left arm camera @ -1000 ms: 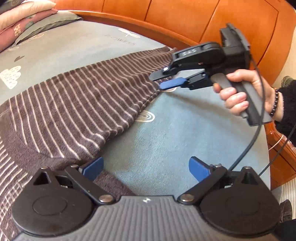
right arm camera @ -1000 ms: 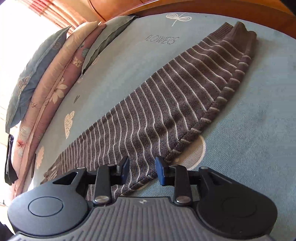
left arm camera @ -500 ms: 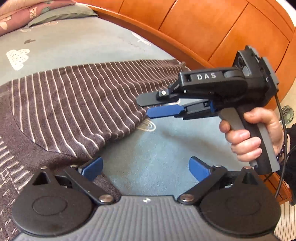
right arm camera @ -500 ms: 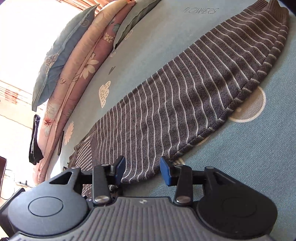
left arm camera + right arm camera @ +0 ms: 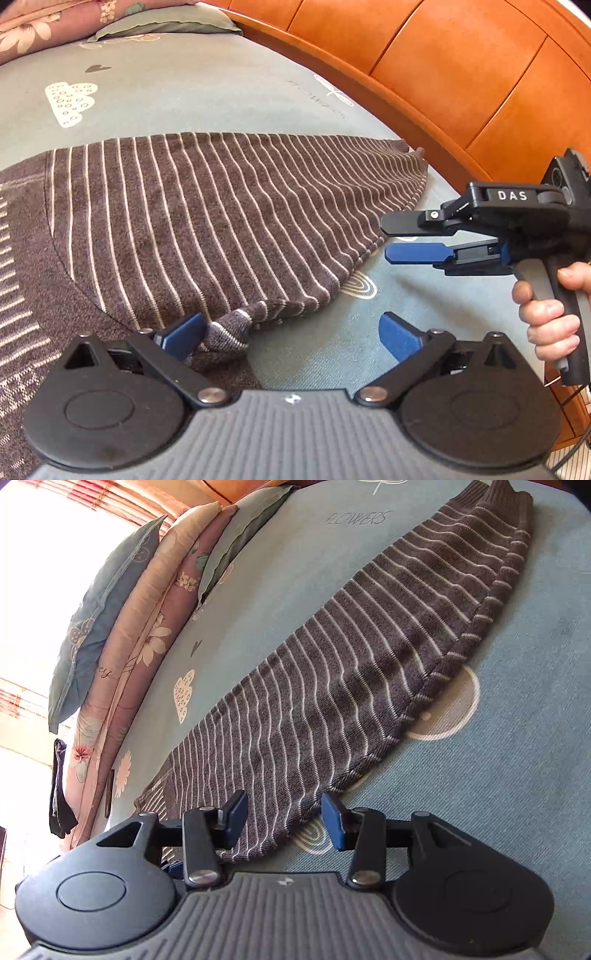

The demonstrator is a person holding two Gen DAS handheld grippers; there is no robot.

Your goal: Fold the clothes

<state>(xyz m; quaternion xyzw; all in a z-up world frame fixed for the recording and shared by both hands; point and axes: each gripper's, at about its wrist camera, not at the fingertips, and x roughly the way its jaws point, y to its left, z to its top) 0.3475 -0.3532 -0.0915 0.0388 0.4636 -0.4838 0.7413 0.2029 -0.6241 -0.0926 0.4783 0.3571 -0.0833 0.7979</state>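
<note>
Lying under both empty hand-held grippers, right (image 5: pixel 284 821) opening, left (image 5: pixel 291 332) wide: striped sweater (image 5: pixel 221 229).

Sunlit bed (image 5: pixel 184 96), orange wooden headboard (image 5: pixel 443 74)

Daylight floods both views, bright and even. In the right wrist view the window (image 5: pixel 26 602) at far left burns out to pure white, and the pillows (image 5: pixel 122 627) beside it look washed and pale. The bedsheet (image 5: pixel 517 775) shows only soft, faint shadows. The wooden headboard (image 5: pixel 424 62) carries a warm sheen. Fisheye bending curves every straight edge towards the frame borders. The corners soften; the centre stays sharp, with no motion blur.
</note>
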